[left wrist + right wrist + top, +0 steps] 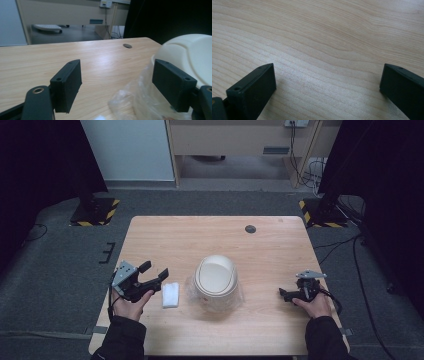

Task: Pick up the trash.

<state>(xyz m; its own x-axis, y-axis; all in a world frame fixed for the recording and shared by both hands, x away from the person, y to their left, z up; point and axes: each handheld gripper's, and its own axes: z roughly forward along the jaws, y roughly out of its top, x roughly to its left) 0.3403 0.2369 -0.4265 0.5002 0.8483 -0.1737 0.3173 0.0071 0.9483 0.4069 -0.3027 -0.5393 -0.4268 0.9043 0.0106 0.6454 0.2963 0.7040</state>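
Observation:
A cream domed bowl-like object (216,276) rests at the middle of the wooden table (210,235), on crumpled clear plastic (216,301). A small white folded pad (170,294) lies just left of it. My left gripper (155,270) is held just above the table left of the pad, open, with nothing between its jaws. In the left gripper view the left gripper (117,83) frames bare wood, with the cream object (192,55) and the plastic (135,102) at the right. My right gripper (284,294) sits low at the table's right, open over bare wood (327,50).
A dark round hole (250,229) marks the table's far side. Black stands with yellow-striped bases (95,212) flank the table's far corners, and cables (350,245) trail on the grey floor to the right.

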